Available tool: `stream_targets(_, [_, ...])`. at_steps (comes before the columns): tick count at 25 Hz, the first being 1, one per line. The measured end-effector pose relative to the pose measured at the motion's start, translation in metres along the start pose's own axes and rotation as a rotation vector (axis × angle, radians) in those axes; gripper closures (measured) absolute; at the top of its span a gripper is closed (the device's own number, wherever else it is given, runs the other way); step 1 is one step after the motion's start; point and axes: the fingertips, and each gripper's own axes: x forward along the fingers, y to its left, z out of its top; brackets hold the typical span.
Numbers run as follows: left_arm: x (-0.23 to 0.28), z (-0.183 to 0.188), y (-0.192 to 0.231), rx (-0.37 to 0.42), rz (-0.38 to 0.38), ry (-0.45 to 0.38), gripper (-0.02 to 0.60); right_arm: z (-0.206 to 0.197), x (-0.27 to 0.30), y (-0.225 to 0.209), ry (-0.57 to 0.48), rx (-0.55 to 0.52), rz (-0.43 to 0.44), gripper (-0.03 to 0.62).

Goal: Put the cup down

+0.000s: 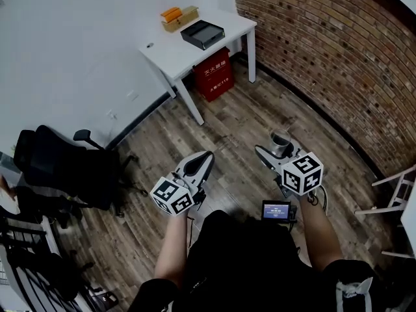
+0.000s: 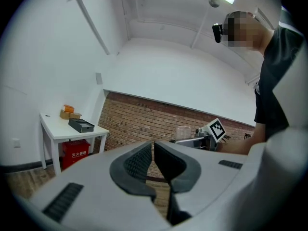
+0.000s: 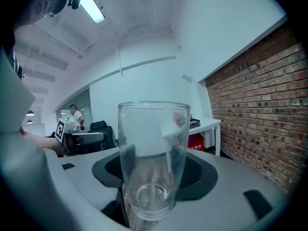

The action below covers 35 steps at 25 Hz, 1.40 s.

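Cup (image 3: 153,143) sits upright, gripped between right gripper (image 3: 155,173) jaws.

Looks like an office/test rm: white desk (image 1: 170,49) in the corner by a brick wall (image 1: 325,57), black swivel chair (image 1: 65,168), wood-plank floor (image 1: 240,129), red box (image 1: 214,73) under desk, strip light (image 3: 91,6) on ceiling.

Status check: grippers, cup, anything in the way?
Left gripper shut, empty. Right gripper shut on cup, empty glass, in the air over the floor. Table far ahead; nothing seen between.
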Motion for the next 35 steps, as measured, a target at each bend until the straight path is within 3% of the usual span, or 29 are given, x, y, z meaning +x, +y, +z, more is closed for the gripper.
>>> stream_targets(11, [0.047,-0.001,0.054,-0.033,-0.017,-0.002,0.571,0.009,0.047,-0.049,0.012,0.024,-0.016,0.318])
stream_targets(17, [0.091,0.009,0.134,-0.058,-0.048,-0.005,0.572,0.027,0.116,-0.09,0.026,0.031,-0.051,0.318])
stream_targets(25, [0.148,0.053,0.257,-0.019,-0.108,0.029,0.571,0.088,0.235,-0.141,-0.003,0.047,-0.075,0.318])
stream_targets(30, [0.164,0.076,0.331,-0.031,-0.098,0.025,0.571,0.114,0.304,-0.156,-0.001,0.042,-0.058,0.318])
stream_targets(35, [0.175,0.084,0.38,-0.048,-0.094,0.027,0.572,0.122,0.348,-0.17,0.017,0.043,-0.065,0.318])
